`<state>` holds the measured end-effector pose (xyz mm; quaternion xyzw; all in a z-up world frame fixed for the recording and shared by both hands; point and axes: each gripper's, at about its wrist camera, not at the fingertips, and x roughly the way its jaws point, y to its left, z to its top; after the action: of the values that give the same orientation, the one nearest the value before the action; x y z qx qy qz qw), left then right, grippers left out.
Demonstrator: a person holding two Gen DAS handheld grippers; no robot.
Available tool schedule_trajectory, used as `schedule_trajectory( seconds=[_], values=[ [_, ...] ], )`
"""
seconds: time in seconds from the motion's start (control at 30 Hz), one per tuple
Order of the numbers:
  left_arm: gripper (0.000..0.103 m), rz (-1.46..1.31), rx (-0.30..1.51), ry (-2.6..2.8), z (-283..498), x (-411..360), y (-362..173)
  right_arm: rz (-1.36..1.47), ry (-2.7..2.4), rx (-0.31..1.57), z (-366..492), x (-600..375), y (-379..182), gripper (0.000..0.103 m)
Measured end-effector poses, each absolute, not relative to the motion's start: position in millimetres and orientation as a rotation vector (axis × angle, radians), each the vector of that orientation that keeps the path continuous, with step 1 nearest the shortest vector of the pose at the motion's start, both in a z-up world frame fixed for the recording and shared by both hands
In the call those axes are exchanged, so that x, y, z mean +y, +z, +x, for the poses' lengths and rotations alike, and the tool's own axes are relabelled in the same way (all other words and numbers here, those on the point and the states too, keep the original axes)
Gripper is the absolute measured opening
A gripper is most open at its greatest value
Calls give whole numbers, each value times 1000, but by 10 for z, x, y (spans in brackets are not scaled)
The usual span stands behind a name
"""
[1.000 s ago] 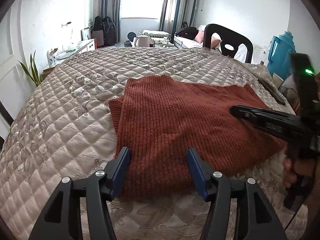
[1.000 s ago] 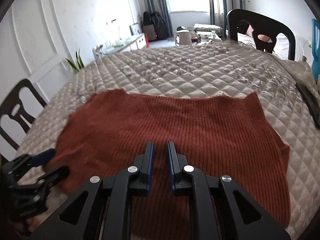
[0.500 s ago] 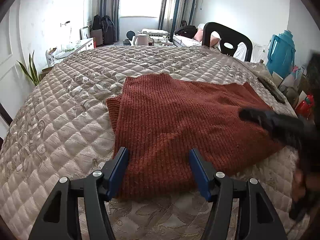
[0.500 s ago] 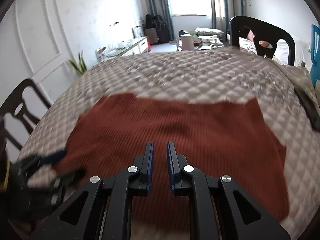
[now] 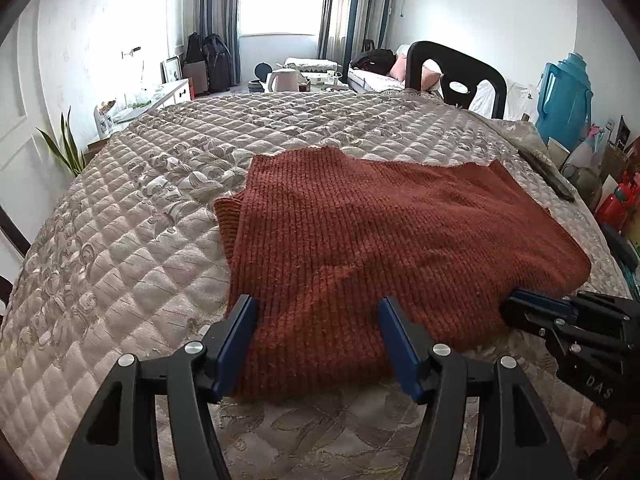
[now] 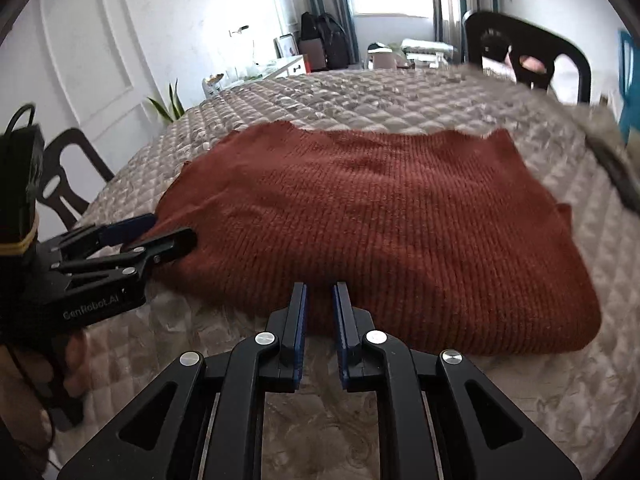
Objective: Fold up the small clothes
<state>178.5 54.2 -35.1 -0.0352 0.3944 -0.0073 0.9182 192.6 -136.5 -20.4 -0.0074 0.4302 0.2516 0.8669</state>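
Rust-red ribbed knit, one garment only, the sweater [image 5: 380, 248], lies flat on the quilted bedspread [image 5: 132, 240] with its near hem toward the camera. Nearest, the left gripper [image 5: 318, 340] has its blue-padded fingers [image 5: 236, 340] spread wide, straddling the hem at the garment's near left corner; nothing pinched. Likely staged for a corner grab. The right gripper [image 6: 320, 320] sits at the near hem toward the right side, its two pads nearly together with a narrow gap; whether any knit is caught between them cannot be told from either view. Two grippers at one edge suggests a lift of the hem away toward the far edge, a judgement only. One layer peeks out along the left side of the sweater, probably a sleeve already tucked under. Farther off: one black chair [image 5: 456, 76] past the bed's far right edge, one blue thermos jug [image 5: 564, 96], one white kettle [image 5: 284, 80], curtains at the window.
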Motion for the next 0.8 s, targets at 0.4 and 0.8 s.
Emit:
schedule_trajectory(
  seconds=[0.4,0.8],
  values=[
    [66,-177,742,9,1415,897,-171,-27,502,899,1830,-1368,-217,13],
    [66,-364,820,-65,1818,1186,-424,4,514,807,1651,-1435,-9,13]
  ],
)
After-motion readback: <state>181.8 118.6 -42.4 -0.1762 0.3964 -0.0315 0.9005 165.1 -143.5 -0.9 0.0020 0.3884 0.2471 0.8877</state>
